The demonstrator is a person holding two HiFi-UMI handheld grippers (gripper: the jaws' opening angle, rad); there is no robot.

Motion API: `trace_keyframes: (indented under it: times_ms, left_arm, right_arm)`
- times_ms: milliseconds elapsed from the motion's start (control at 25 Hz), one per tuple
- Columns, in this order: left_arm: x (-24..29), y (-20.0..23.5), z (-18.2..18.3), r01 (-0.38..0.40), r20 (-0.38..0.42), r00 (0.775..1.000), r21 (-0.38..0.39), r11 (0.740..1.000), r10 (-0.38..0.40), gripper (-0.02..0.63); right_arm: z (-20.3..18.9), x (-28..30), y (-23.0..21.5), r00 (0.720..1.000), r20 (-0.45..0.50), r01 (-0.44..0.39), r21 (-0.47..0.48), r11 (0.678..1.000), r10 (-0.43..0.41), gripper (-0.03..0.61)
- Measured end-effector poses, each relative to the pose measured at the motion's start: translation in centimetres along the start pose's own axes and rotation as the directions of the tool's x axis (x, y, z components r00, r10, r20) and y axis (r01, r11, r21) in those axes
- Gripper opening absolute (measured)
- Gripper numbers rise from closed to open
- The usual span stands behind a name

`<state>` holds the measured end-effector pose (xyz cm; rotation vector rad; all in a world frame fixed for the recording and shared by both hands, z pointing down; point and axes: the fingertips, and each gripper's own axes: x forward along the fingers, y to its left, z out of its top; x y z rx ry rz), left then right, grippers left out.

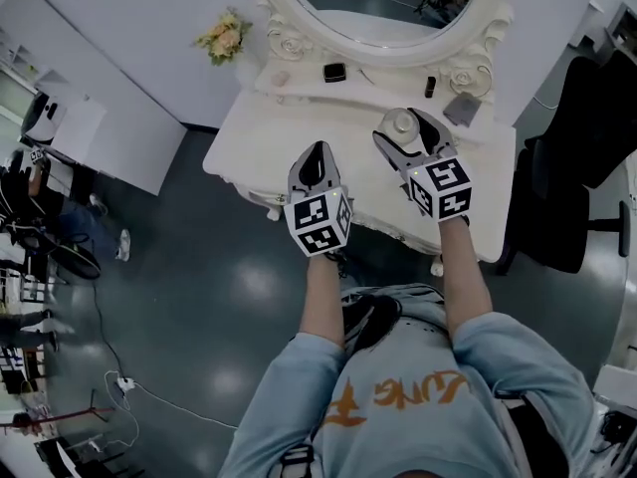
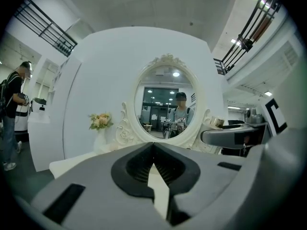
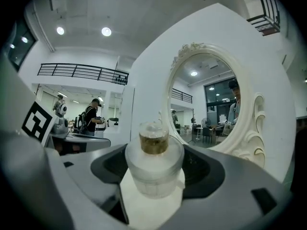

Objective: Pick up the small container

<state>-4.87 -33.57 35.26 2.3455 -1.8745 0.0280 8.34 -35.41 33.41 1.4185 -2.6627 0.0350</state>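
Note:
The small container (image 1: 402, 122) is a frosted round jar with a gold-banded lid, standing on the white vanity table (image 1: 269, 132) below the mirror. My right gripper (image 1: 405, 118) has its jaws closed against the jar's two sides. In the right gripper view the small container (image 3: 154, 169) fills the space between the jaws of the right gripper (image 3: 154, 153); whether it is off the tabletop I cannot tell. My left gripper (image 1: 317, 151) hovers over the table's front part, shut and empty. In its own view the left gripper (image 2: 153, 146) shows jaws meeting at the tips.
An oval mirror (image 1: 383, 3) in an ornate white frame backs the table. Near it lie a small black item (image 1: 334, 72), a dark tube (image 1: 430, 86) and a grey pouch (image 1: 462, 108). Flowers (image 1: 224, 38) stand at the back left, a black chair (image 1: 567, 167) at right.

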Motion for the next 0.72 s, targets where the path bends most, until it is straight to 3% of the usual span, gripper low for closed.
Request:
trace_keyframes:
  times_ms: [720]
  left_arm:
    - [-0.8,-1.0,0.6,0.002,0.005,1.0,0.036,0.999,-0.002,0.021]
  right_arm:
    - [0.3,-2.0,-1.2,0.999,0.009,0.034,-0.006,0.999,-0.034,0.327]
